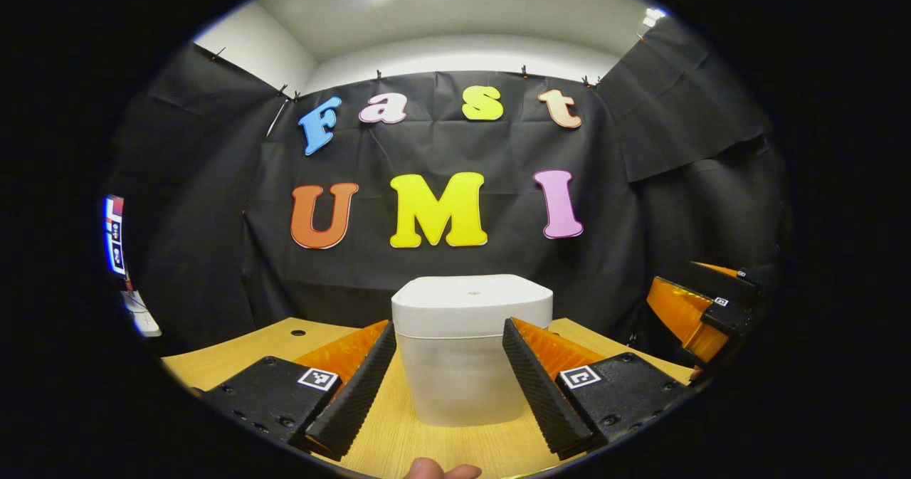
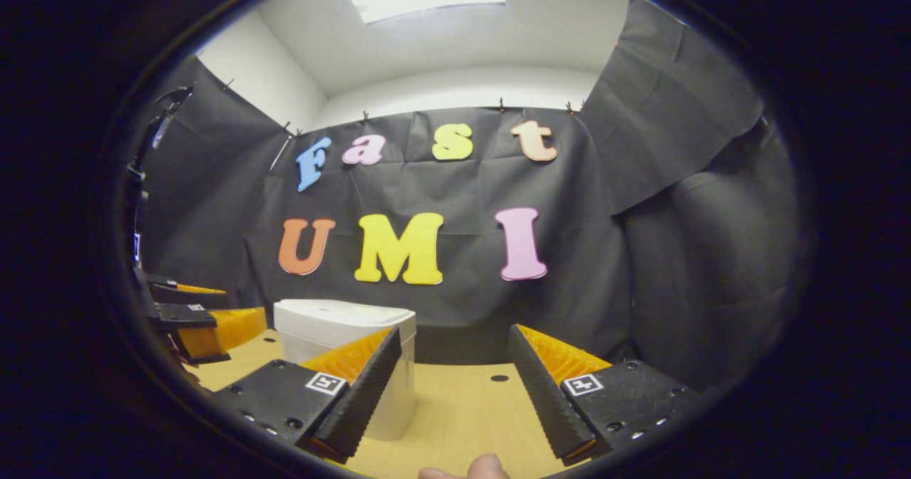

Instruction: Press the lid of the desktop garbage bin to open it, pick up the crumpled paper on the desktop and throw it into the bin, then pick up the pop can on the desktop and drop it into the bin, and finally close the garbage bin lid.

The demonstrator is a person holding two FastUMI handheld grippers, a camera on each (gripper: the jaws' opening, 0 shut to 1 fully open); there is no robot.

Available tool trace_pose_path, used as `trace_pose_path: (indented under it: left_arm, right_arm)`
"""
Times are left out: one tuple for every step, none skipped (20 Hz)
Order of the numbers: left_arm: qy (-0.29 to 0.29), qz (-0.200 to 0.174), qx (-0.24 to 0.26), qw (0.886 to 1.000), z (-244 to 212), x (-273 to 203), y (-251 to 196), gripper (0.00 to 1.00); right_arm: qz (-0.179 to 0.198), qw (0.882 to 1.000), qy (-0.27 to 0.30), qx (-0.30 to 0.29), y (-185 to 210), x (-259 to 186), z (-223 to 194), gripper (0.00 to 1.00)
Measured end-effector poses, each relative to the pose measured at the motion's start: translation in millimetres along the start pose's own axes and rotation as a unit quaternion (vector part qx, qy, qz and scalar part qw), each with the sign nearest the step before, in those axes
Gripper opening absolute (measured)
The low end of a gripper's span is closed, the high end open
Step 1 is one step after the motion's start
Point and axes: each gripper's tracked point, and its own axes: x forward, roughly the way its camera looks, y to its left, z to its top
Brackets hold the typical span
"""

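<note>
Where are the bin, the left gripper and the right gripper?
bin (image 1: 459, 365): left gripper view, front wall.
left gripper (image 1: 450, 365): left gripper view, midway between its fingertips.
right gripper (image 2: 453, 372): right gripper view, midway between its fingertips.

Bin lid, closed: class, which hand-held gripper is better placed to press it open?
Left. The bin stands centred between the open left hand-held gripper; in the right gripper view it sits off left of the right hand-held gripper.

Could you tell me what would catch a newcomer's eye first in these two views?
The white garbage bin with its lid shut stands on the wooden desktop, framed dead ahead between the spread fingers of the left gripper. The right gripper, also open, has the bin off to its left.
</note>
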Motion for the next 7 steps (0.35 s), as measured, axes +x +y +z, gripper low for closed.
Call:
trace_pose_path:
  left_arm:
    - [0.0,0.001,0.0,1.0,-0.5,-0.4,1.0,0.96]
    - [-0.001,0.002,0.0,1.0,0.0,-0.7,1.5,0.96]
    - [-0.001,0.002,0.0,1.0,0.2,-0.9,2.3,0.96]
    - [-0.001,0.003,0.0,1.0,0.1,-1.1,2.6,0.96]
    - [-0.001,0.004,0.003,1.0,0.0,-3.0,3.7,0.96]
    - [-0.003,0.006,0.006,1.0,1.1,-4.0,4.3,0.96]
    - [-0.009,0.009,0.012,1.0,6.3,-6.1,6.0,0.97]
  right_arm:
    - [0.001,1.0,0.0,0.001,1.7,1.4,0.7,0.94]
    - [0.003,1.0,0.001,0.003,2.4,1.8,0.9,0.96]
    - [0.004,1.0,0.001,0.004,4.1,2.3,0.8,0.96]
    - [0.005,1.0,0.001,0.004,4.5,3.6,1.0,0.94]
    - [0.006,1.0,0.002,0.002,5.0,4.0,0.6,0.96]
    - [0.006,1.0,0.003,0.0,6.0,3.9,0.5,0.96]
    - [0.007,1.0,0.005,0.0,7.1,4.2,-0.3,0.96]
